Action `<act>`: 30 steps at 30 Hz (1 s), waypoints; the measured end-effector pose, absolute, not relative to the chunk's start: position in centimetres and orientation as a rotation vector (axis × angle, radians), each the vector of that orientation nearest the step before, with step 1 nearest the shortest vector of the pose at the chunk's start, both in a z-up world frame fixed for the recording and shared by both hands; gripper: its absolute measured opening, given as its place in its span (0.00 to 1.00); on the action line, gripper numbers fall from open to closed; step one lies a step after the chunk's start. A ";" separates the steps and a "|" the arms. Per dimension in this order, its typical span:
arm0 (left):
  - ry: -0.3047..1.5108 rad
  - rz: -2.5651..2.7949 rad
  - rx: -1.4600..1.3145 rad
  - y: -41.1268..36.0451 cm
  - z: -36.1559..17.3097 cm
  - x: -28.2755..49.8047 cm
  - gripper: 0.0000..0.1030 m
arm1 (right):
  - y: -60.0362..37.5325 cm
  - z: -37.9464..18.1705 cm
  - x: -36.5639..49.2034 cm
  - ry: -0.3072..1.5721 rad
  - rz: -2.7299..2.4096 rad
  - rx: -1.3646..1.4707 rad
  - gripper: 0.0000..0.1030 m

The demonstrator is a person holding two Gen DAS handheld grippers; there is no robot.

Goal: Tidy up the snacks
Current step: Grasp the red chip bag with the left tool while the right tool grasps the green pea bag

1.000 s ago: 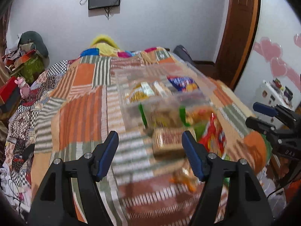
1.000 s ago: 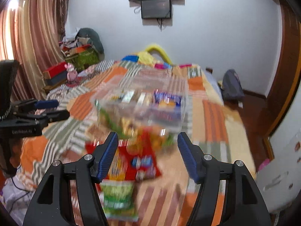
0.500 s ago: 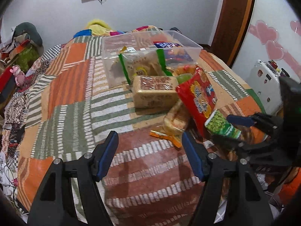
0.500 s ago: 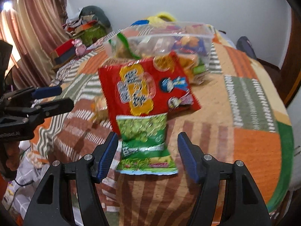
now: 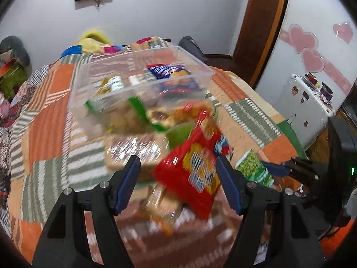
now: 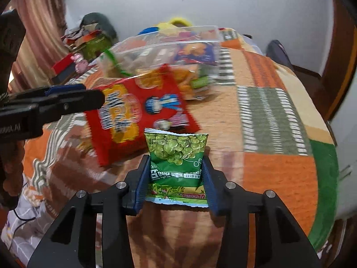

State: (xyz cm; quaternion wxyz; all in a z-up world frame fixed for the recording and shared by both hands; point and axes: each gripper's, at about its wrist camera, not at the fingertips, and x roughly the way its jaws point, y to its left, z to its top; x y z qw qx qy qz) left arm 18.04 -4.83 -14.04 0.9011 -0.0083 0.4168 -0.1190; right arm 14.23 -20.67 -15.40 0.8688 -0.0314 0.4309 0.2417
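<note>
A: Right gripper (image 6: 176, 176), lower centre of frame: jaws have just been closing and now pinch the green pea packet (image 6: 177, 154) across its lower half. Packet sits on the quilt (image 6: 279, 174), its top edge against the red snack bag (image 6: 138, 114).

B: Handling?

A: Looks light and soft, a crinkly foil pillow, likely slippery. I'd say the pinch across the flat sides suits it; harder squeezing may crush the peas.

B: Orientation?

A: Long axis runs up the frame, away from the camera. Print reads upside down, so its top seal seems to be nearest the gripper.

B: Left gripper (image 5: 177, 183)?

A: Jaws stand apart, nothing between the pads; red bag lies beyond them. Clear bin (image 5: 142, 84) upper centre, already holding snacks.
</note>
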 end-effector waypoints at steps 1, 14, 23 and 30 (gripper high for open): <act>0.864 -0.254 -0.012 -5.2 -14.1 18.7 0.67 | -20.8 -15.4 14.3 0.903 0.503 -0.059 0.40; 0.935 -0.368 0.011 -7.7 -15.6 18.3 0.67 | -21.8 -15.5 15.9 0.882 0.497 -0.022 0.39; 0.977 -0.286 0.040 -9.6 -17.5 18.5 0.73 | -26.4 -13.3 14.8 0.850 0.424 0.006 0.40; 0.936 -0.242 0.141 -12.7 -18.5 18.2 0.91 | -28.0 -12.6 14.4 0.847 0.408 0.017 0.40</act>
